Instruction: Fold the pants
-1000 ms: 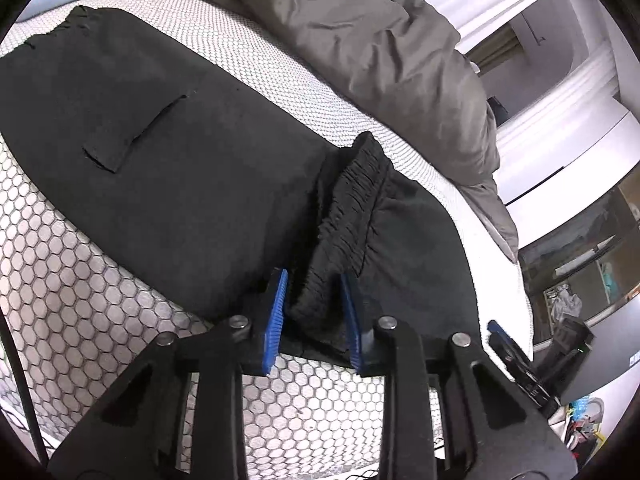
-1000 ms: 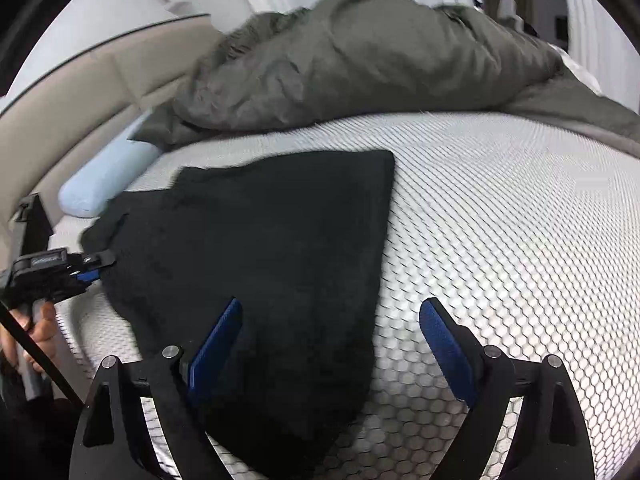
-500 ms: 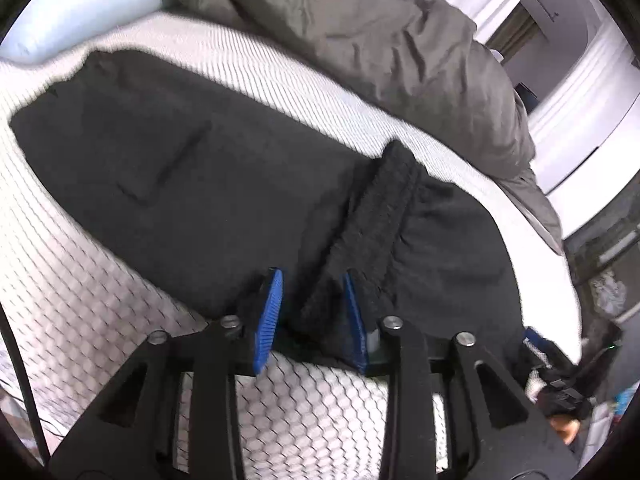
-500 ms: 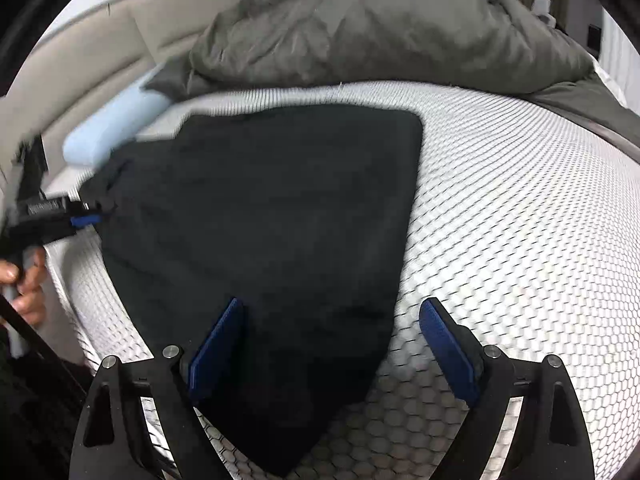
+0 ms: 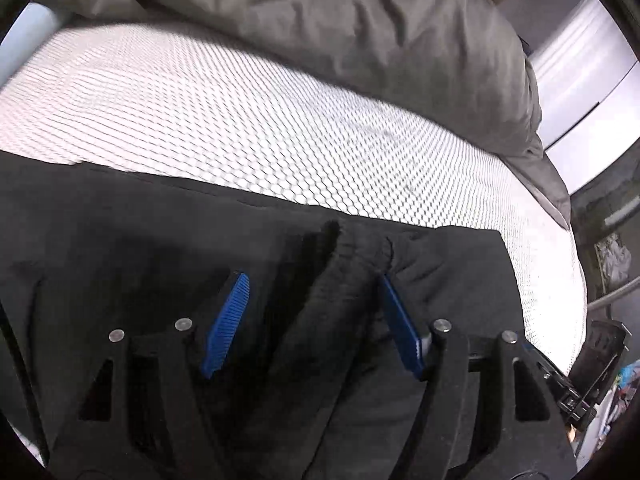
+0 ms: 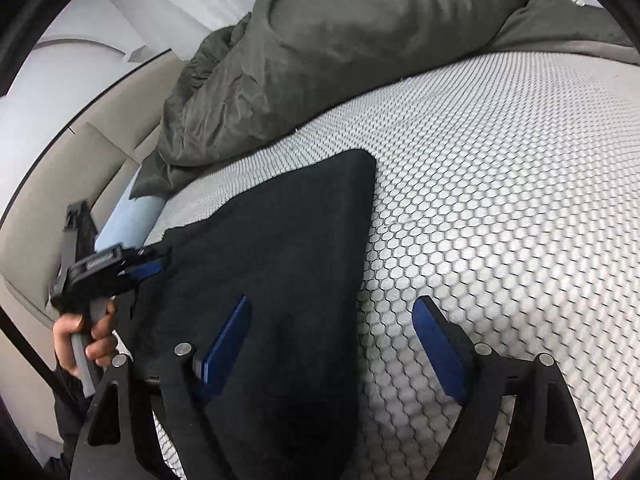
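Pants (image 5: 120,248), black with no readable label, lie on the honeycomb mattress (image 5: 240,120).

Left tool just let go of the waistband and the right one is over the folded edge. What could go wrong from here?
1. The elastic waistband sits bunched between the left tool, whose jaws have just been opening; pulling away could snag it and undo the fold.
2. The right tool, its jaws just narrowing, straddles the pants edge; closing may pinch the honeycomb bed cover too.
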A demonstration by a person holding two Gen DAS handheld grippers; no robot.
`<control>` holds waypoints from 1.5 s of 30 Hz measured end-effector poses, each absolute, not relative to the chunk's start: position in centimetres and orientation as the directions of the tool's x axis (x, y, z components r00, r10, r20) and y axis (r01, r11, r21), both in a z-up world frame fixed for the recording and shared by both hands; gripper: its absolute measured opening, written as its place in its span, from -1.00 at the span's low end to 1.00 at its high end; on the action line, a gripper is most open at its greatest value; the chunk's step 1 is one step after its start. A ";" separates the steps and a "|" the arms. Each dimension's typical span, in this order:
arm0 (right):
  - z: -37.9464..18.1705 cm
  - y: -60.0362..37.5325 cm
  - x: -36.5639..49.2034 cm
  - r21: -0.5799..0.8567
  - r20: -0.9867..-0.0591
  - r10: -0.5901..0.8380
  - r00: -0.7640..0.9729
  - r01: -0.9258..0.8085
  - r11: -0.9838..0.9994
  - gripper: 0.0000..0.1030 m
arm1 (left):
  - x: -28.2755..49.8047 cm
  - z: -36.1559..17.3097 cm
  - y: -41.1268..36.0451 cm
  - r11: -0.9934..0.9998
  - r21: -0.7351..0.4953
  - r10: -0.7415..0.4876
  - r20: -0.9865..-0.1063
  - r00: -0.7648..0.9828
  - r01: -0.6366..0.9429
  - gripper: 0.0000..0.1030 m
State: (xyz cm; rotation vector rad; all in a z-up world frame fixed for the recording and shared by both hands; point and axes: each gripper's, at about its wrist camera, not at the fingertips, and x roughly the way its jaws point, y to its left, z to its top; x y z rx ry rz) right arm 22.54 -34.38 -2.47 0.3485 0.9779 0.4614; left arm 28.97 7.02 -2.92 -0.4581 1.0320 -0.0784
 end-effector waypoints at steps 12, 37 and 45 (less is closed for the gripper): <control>-3.7 -33.2 22.0 0.434 -0.748 0.508 0.426 -0.265 0.861 -0.53 | 29.0 -5.0 9.6 0.837 -0.499 -0.307 -0.768 0.562 -0.225 -0.35; -3.5 -34.3 10.9 0.523 -0.692 0.584 0.426 -0.263 0.811 -0.82 | 23.7 -3.7 -12.9 0.954 -0.274 -0.298 -0.843 0.449 0.119 0.97; -2.4 -35.5 7.7 0.541 -0.698 0.587 0.410 -0.234 0.808 -0.73 | 21.4 -2.8 -12.0 0.957 -0.254 -0.289 -0.839 0.461 0.138 0.97</control>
